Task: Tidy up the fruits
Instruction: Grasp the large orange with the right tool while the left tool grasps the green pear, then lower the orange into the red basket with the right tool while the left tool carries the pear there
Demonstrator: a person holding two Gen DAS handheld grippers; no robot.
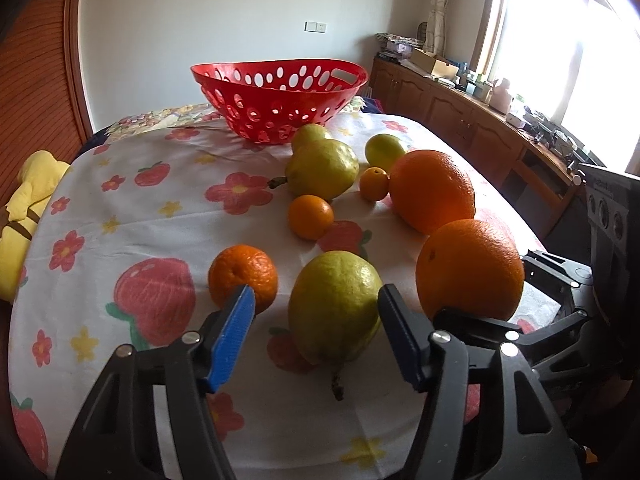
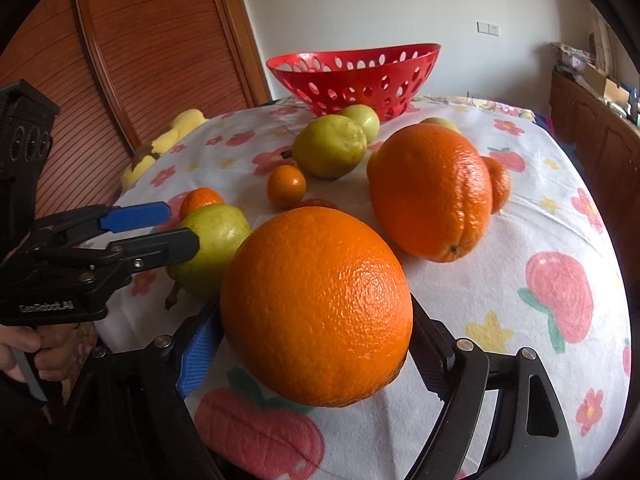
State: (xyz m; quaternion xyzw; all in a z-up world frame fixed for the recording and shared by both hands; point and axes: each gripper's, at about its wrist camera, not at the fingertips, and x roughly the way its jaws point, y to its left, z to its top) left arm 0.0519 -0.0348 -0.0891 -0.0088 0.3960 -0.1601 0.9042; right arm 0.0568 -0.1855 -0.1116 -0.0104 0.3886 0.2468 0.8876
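Note:
A yellow-green pear (image 1: 334,308) (image 2: 216,240) lies on the flowered tablecloth between the fingers of my left gripper (image 1: 316,292) (image 2: 182,226). Its right pad touches the pear; a gap shows at the left blue pad (image 1: 236,328), so it is open. My right gripper (image 2: 316,310) (image 1: 484,286) has both pads against the sides of a large orange (image 2: 316,304) (image 1: 470,268) resting on the cloth. The red perforated basket (image 1: 280,80) (image 2: 352,56) stands at the far end, with no fruit visible inside.
A second large orange (image 1: 432,190), two more pears (image 1: 324,168), a round green fruit (image 1: 384,150) and three small oranges (image 1: 311,216) lie between me and the basket. A yellow plush (image 1: 28,208) hangs off the table's left edge. Wooden cabinets (image 1: 460,116) run along the right.

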